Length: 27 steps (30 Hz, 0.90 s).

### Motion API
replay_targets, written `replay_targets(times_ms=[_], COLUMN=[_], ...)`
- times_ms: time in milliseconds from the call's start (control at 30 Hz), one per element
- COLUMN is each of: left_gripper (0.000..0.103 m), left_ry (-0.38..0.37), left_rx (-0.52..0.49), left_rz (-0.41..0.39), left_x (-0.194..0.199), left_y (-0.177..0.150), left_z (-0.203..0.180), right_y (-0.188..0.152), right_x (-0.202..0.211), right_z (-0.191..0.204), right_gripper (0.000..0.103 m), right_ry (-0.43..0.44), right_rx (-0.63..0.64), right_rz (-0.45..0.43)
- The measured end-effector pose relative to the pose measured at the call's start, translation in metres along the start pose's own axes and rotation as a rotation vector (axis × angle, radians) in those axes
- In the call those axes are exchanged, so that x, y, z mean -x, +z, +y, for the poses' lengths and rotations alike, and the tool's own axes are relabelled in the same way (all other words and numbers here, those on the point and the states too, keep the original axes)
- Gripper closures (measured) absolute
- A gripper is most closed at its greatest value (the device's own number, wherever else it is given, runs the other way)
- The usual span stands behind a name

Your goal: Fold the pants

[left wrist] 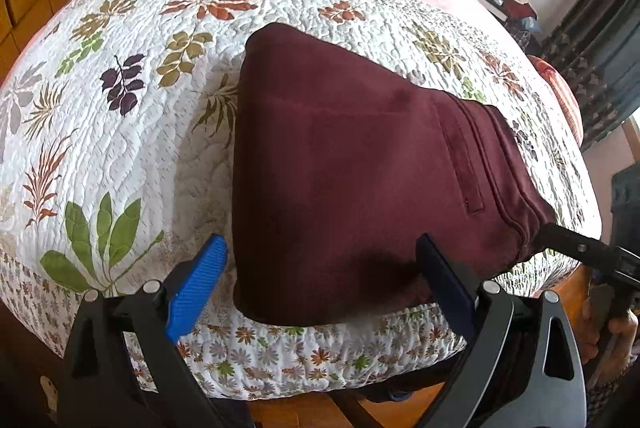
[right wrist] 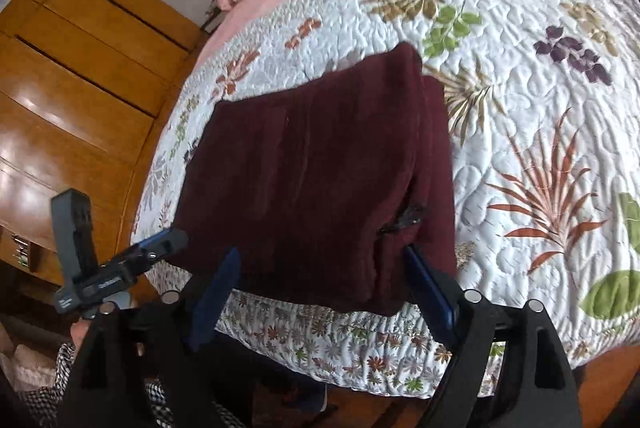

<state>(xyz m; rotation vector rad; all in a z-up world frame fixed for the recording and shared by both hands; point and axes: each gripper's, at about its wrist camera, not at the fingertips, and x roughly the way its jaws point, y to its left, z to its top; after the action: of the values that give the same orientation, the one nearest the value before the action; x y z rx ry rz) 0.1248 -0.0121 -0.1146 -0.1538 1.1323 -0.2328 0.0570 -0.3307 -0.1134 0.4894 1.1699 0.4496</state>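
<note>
Both tongs, left [left wrist: 322, 280] and right [right wrist: 320, 284], are hanging released over soft, limp folded maroon pants [left wrist: 360, 164] lying on the bed's near edge, likely best gripped at corners

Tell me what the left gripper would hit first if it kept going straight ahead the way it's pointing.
Probably the folded maroon pants: the open left gripper already straddles their near edge on the floral quilt.

Folded maroon pants [right wrist: 312, 180], floral quilt [right wrist: 540, 148], spread right gripper [right wrist: 320, 280]
</note>
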Motion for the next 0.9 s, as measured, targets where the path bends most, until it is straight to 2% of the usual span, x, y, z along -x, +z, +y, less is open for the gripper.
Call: replay_targets(times_ms=[100, 133, 233, 467, 600, 733, 800, 900], left_gripper=[0.008, 0.008, 0.008, 0.008, 0.008, 0.008, 0.008, 0.008], left_ry=[0.011, 0.016, 0.023, 0.023, 0.019, 0.011, 0.014, 0.023], left_rx=[-0.022, -0.029, -0.04, -0.044, -0.046, -0.049, -0.056, -0.077], left_rz=[-0.01, -0.012, -0.021, -0.062, -0.101, -0.137, -0.153, -0.176], left_x=[0.002, 0.002, 0.005, 0.016, 0.028, 0.037, 0.041, 0.047], left_y=[-0.001, -0.001, -0.002, 0.0, 0.002, 0.004, 0.005, 0.006], left_z=[-0.004, -0.006, -0.007, -0.011, -0.014, -0.018, -0.02, -0.024], right_y=[0.006, 0.008, 0.011, 0.011, 0.017, 0.01, 0.005, 0.005], right_x=[-0.009, -0.011, -0.01, 0.025, 0.037, 0.016, 0.006, 0.008], right_z=[-0.006, -0.009, -0.016, -0.007, -0.011, -0.02, -0.023, -0.025], right_gripper=[0.02, 0.025, 0.056, 0.078, 0.082, 0.082, 0.081, 0.069], right_ry=[0.03, 0.039, 0.026, 0.126, 0.086, -0.054, -0.071, -0.054], right_rx=[-0.023, -0.045, -0.079, -0.017, -0.016, -0.011, -0.006, -0.031], right_rz=[0.003, 0.001, -0.013, -0.097, -0.119, -0.039, -0.017, -0.017])
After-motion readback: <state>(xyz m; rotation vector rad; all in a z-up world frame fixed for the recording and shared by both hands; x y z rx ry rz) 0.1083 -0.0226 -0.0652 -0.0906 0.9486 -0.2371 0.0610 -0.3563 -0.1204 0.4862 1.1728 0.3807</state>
